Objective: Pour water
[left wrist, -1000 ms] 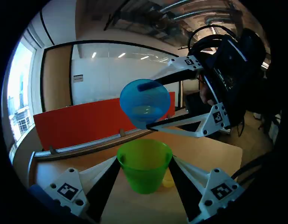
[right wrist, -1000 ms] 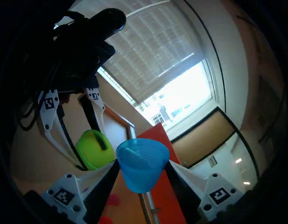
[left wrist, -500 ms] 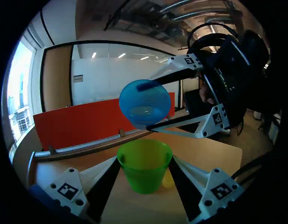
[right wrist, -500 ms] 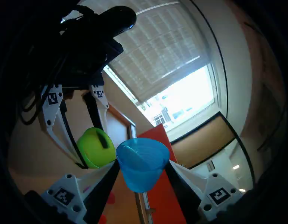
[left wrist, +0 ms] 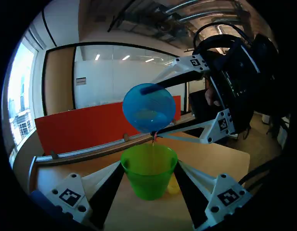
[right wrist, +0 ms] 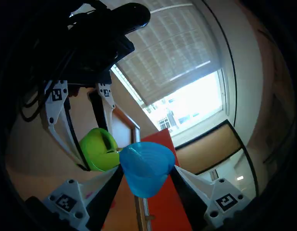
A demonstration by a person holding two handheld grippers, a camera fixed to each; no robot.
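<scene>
The right tongs (right wrist: 146, 169) clamp the blue cup (left wrist: 149, 107), tipped just above the green cup (left wrist: 149, 181), with a thin stream of water (left wrist: 153, 139) falling into it. The left tongs (left wrist: 149, 169) grip the green cup upright over the worktop (left wrist: 213, 156).

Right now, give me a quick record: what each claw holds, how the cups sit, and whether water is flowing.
Left claw: shut on green cup, upright
Right claw: shut on blue cup, tipped toward the green cup
Position: blue cup above green cup's mouth
Water: thin stream falling from blue cup's lip into green cup
Table: wooden, small yellow object partly hidden behind green cup
</scene>
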